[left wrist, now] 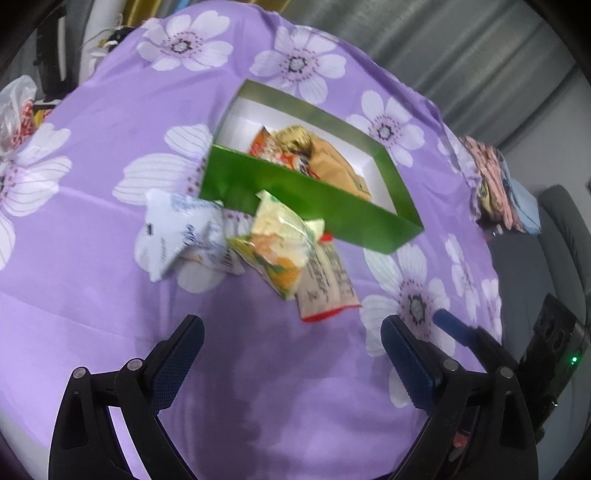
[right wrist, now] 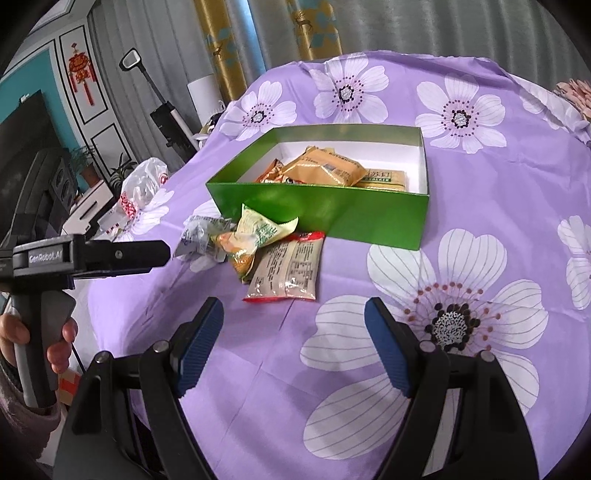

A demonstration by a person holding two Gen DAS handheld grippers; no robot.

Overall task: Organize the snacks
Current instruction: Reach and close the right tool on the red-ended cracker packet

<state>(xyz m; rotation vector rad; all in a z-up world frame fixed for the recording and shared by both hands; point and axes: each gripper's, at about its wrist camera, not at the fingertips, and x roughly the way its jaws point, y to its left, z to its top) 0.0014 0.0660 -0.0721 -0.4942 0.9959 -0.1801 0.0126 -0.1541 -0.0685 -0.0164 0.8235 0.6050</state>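
Purple floral tablecloth (right wrist: 480, 221), green box (right wrist: 332, 214), loose snack packets (right wrist: 284, 273) beside it, left gripper (left wrist: 291, 354) and right gripper (right wrist: 293, 332) both spread, empty

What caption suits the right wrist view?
Open right gripper faces three loose snack packets lying before a green box already holding several snacks.

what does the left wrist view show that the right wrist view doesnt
Only the left wrist view: the left gripper end-on, open and empty, and folded cloths at the table edge.
Only the right wrist view: the right gripper, open and empty, the hand holding the left gripper's handle, a TV and curtains.
Both: the green box with packets inside, three loose packets before it, the flowered cloth.
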